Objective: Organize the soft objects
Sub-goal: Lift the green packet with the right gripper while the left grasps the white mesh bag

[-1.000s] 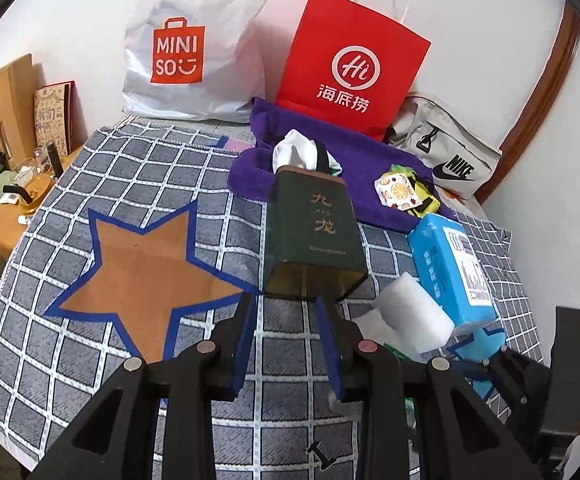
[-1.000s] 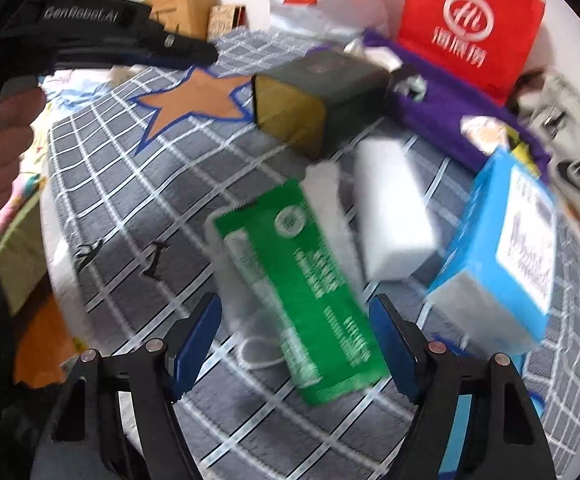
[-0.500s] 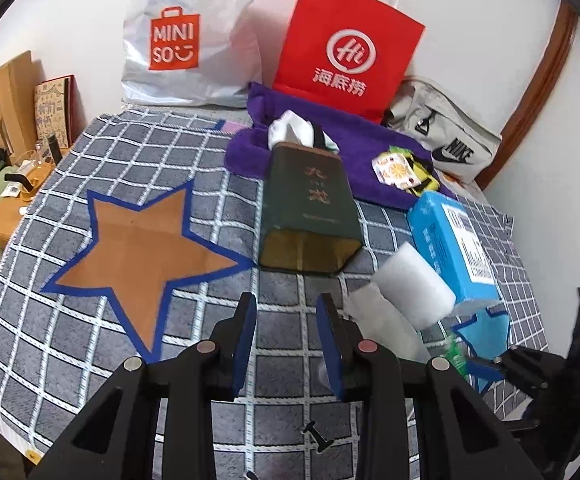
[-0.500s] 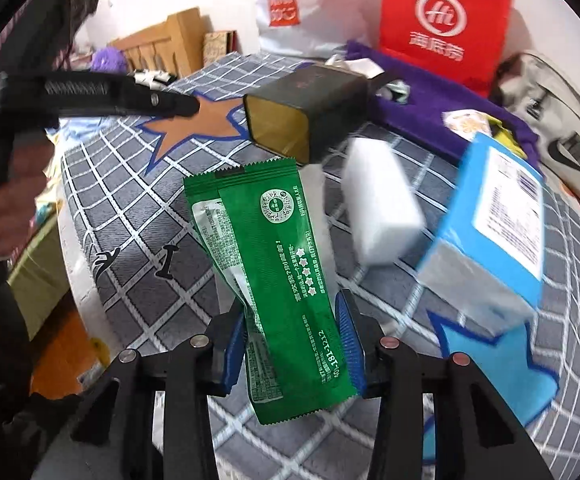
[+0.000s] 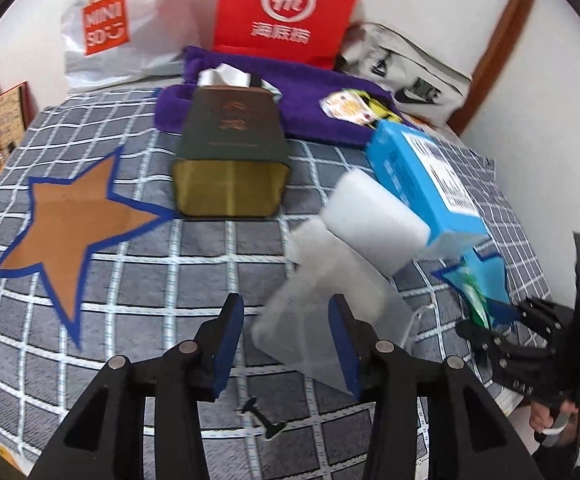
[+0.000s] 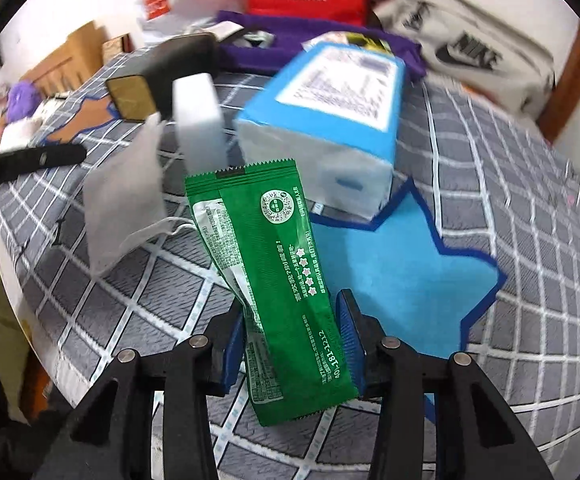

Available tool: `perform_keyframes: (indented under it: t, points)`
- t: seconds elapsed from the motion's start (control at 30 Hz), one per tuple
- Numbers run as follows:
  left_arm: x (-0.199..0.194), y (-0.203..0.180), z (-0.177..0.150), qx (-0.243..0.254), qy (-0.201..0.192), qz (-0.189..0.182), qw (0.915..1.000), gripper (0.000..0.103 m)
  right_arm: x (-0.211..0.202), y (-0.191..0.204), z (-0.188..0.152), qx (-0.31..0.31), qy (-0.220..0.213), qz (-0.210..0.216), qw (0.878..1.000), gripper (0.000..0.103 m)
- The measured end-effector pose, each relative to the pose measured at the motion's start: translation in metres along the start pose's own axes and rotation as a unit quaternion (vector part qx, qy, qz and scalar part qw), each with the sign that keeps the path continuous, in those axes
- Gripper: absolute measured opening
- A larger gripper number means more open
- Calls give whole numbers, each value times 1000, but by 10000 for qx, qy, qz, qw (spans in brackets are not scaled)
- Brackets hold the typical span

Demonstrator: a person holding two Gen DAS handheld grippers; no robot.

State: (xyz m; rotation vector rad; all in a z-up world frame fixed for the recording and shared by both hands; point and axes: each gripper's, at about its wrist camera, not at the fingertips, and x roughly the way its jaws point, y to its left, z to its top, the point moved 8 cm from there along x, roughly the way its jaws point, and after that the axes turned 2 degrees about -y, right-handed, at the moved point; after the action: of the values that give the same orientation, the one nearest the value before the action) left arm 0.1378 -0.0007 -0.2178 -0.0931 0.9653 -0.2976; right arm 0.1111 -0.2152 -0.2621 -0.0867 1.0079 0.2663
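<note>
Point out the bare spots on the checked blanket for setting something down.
Free: the brown star patch and the grid left of the dark box; also the blue star patch. Crowded: from the box past the white foam block to the blue tissue pack.

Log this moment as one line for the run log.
right gripper: shut on green packet, lifted | left gripper: open, jaws just widened around white mesh pouch | blue tissue pack: on blanket

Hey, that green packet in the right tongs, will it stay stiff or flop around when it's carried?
The green packet probably flops: it already bends above the right tongs. Its thin crinkled film suggests it's light. The glossy surface might slip.
</note>
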Motion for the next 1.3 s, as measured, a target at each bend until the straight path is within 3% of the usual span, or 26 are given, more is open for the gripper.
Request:
perform_keyframes:
  t: [0.03,0.1,0.17,0.27,0.47,0.53,0.67,0.73,0.83,0.9,1.0,1.3]
  points:
    - [2,-3,-1,25,33,-60,10000,43,0,-1,1,-4,-32,30,10000,48]
    - [6,-8,-4,66,75,-197,9998,56,0,-1,-1,-70,-100,131,9998,72]
    - [11,-14,-6,149,99,-313,9993,60,-1,-3,-5,-165,-206,107,9996,77]
    - [21,-22,-16,329,258,-360,9985,63,1,-8,-10,-239,-290,144,9992,78]
    - [30,-44,-31,848,281,-311,9955,82,4,-5,-6,-289,-517,92,9982,76]
    - [33,-51,-36,1053,236,-172,9940,87,4,-6,-4,-284,-575,55,9979,72]
    - [33,-55,-42,1287,101,164,9915,84,1,-3,-3,-341,-634,98,9974,52]
    - [32,-53,-44,1371,51,336,9900,75,1,-2,-3,-368,-647,84,9972,50]
    - [27,-45,-41,1330,-5,462,9900,52,0,-2,-3,-360,-664,71,9971,46]
    - [22,-33,-38,1124,-12,407,9928,28,0,-2,-3,-311,-641,89,9974,44]
    - [18,-17,-36,809,18,155,9966,10,-2,-2,-4,-310,-638,119,9974,38]
    - [-2,11,-25,302,-327,84,9990,8,-7,-4,-4,-57,-585,147,9982,27]
